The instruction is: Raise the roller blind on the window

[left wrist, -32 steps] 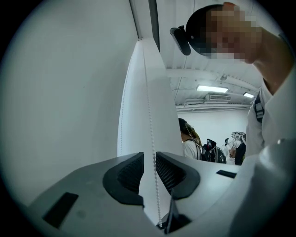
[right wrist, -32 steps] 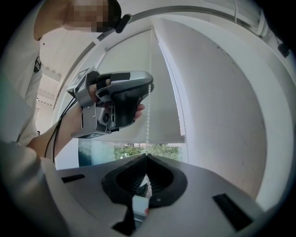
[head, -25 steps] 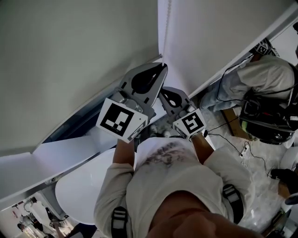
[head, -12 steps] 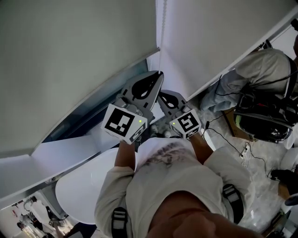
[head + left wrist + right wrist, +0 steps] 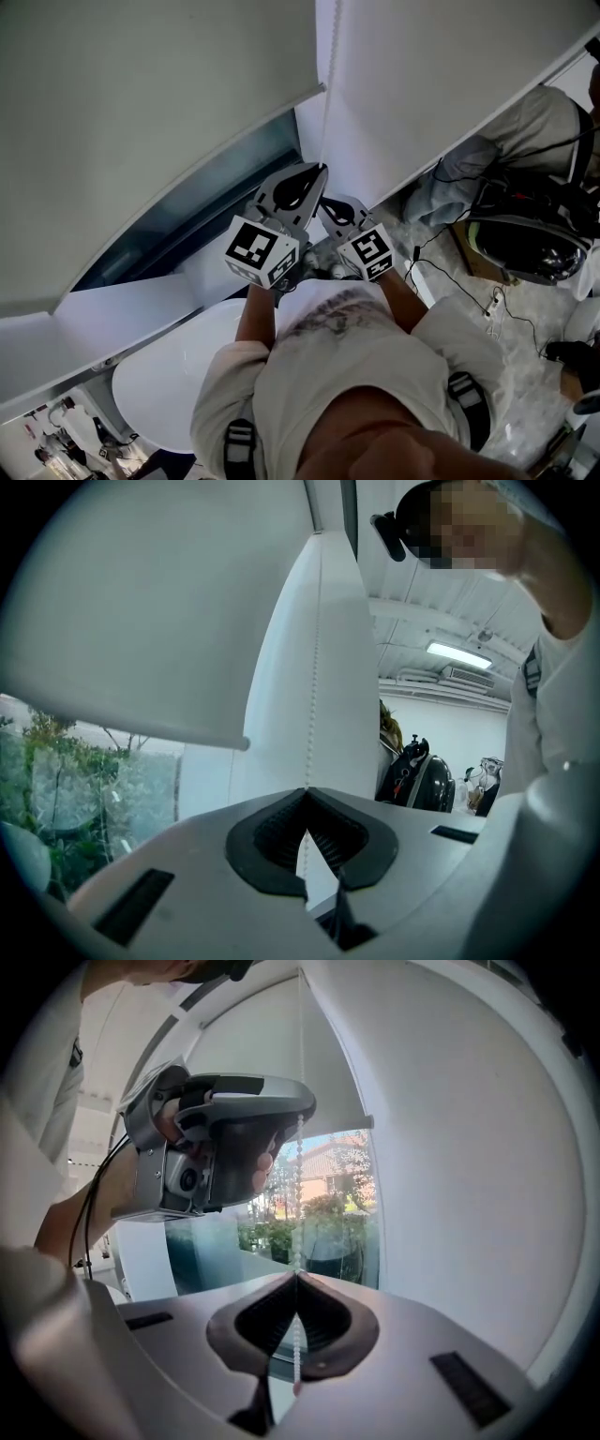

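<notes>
Your left gripper (image 5: 307,791) clamped tight on the bead chain (image 5: 315,667) at frame centre, your right gripper (image 5: 296,1276) pinching the same chain just beneath, roller blind (image 5: 141,94) filling the upper left, marker cubes (image 5: 261,251) printed with black-and-white squares.

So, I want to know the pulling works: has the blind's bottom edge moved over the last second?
Yes. The blind's bottom edge has risen away from the white sill, baring a wider strip of window glass.
</notes>
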The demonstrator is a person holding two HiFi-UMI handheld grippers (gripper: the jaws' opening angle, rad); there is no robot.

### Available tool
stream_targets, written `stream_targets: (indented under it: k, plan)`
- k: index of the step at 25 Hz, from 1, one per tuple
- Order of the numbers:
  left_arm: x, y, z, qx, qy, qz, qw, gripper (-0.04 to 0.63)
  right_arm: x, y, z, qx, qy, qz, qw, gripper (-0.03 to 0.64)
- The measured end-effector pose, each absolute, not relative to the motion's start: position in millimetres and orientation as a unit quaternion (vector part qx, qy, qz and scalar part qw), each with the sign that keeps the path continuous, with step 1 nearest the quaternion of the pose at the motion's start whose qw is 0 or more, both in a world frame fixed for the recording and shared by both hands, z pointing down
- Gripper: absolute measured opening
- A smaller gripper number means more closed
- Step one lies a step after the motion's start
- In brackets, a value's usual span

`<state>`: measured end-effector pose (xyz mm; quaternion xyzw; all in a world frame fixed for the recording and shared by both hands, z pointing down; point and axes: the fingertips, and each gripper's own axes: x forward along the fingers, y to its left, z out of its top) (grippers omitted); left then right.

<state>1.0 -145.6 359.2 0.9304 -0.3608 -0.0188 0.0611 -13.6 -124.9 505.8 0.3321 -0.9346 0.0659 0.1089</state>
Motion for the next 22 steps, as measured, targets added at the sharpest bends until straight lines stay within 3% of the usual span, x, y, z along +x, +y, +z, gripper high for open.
stream_targets:
  k: [22]
  plan:
    - [3,-140,453,0.923,-0.354,0.007,0.148,0.008,-12,-114,597,0.312,-0.922,0.123,0.192,0.061]
